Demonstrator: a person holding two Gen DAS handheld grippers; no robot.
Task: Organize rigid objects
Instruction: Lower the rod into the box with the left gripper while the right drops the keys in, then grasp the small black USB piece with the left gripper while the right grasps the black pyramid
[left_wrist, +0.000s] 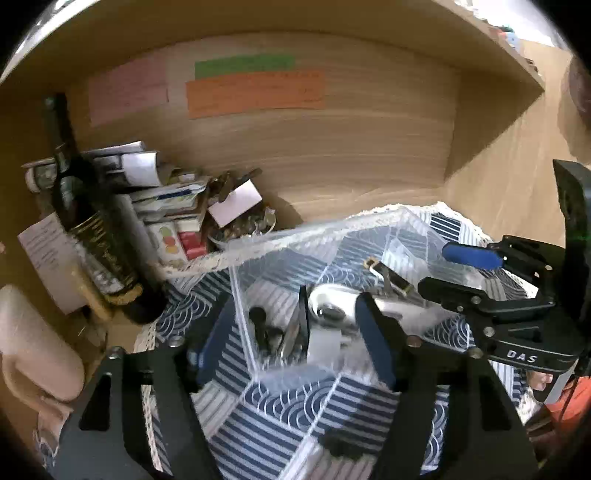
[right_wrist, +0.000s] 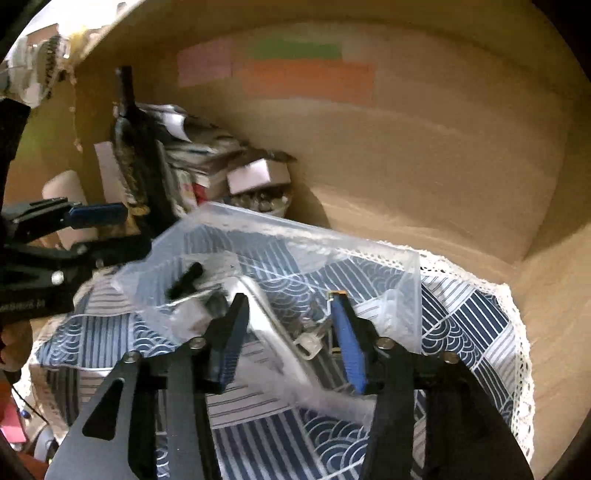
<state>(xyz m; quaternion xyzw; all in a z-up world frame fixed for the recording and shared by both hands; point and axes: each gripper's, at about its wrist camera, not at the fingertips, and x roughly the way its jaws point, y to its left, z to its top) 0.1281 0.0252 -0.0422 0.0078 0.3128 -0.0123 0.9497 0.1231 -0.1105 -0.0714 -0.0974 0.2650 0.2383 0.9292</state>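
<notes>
A clear plastic box (left_wrist: 317, 229) stands on a blue-and-white patterned cloth (left_wrist: 280, 406). Inside lie a silver compact camera (left_wrist: 332, 306), a small black part (left_wrist: 258, 317) and a gold-tipped stick (left_wrist: 388, 273). My left gripper (left_wrist: 295, 325) is open, its fingers astride the box's near left wall. My right gripper (right_wrist: 288, 321) is open above the box (right_wrist: 295, 240), over the silver camera (right_wrist: 266, 317) and a clear tag (right_wrist: 308, 345). The right gripper also shows in the left wrist view (left_wrist: 458, 273), and the left one in the right wrist view (right_wrist: 85, 229).
A dark wine bottle (left_wrist: 92, 229) stands at the left beside a stack of booklets and boxes (left_wrist: 166, 206) and a bowl of coins (left_wrist: 243, 225). Wooden shelf walls (left_wrist: 332, 155) close the back and right. Coloured paper notes (left_wrist: 255, 92) hang on the back wall.
</notes>
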